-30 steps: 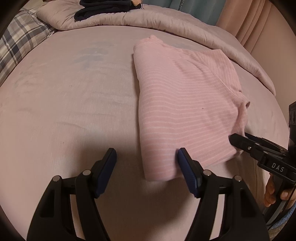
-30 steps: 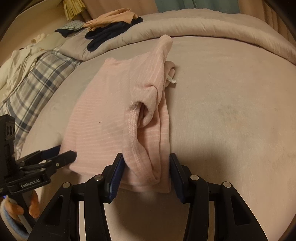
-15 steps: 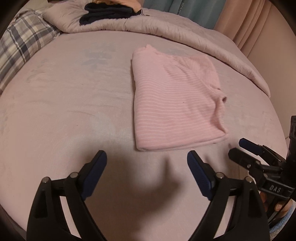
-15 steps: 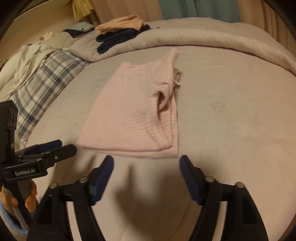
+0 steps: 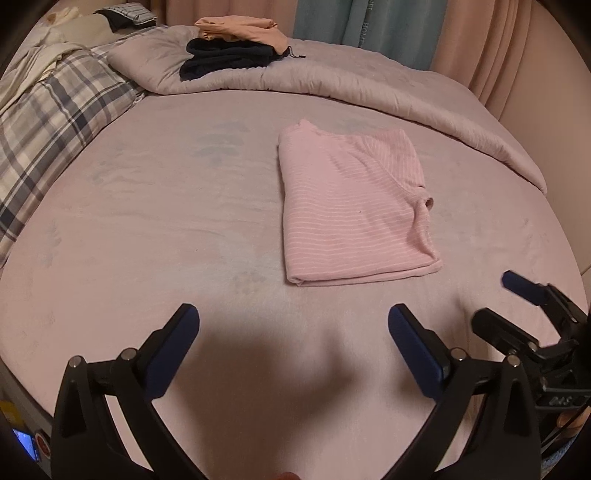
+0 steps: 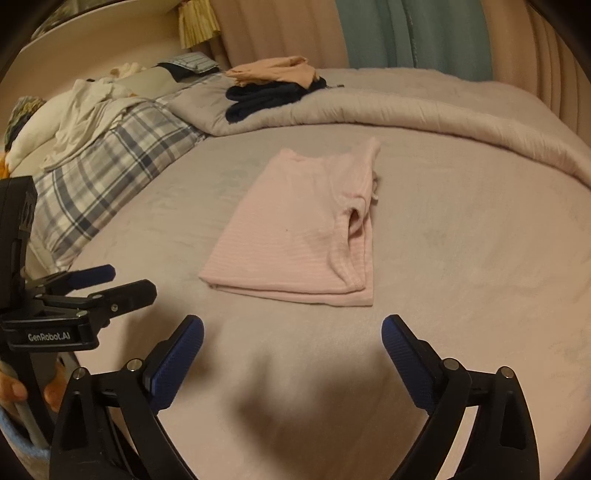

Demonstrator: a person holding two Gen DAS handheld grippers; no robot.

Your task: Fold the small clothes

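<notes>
A pink striped top [image 5: 347,206] lies folded flat on the pale pink bed sheet [image 5: 166,206], its sleeve cuff tucked at the right edge. In the right wrist view the same top [image 6: 295,229] rests ahead of the fingers. My left gripper [image 5: 293,325] hangs above the sheet, short of the top's near edge, its jaws opening wide with nothing between them. My right gripper [image 6: 291,334] is likewise back from the top, jaws opening, nothing between them. Each gripper shows in the other's view: the right gripper [image 5: 517,310] at the right edge, the left gripper [image 6: 107,284] at the left edge.
A rolled grey duvet [image 5: 332,85] runs across the far side of the bed, with a dark navy garment [image 5: 225,61] and a peach garment [image 5: 240,31] stacked on it. A plaid pillow [image 5: 55,122] and white cloth [image 6: 85,110] lie at the left. Curtains [image 6: 406,33] hang behind.
Both grippers have let go of the pink top's near edge, opened wide and drawn back and up. The top now lies flat, folded, farther from the fingers.
</notes>
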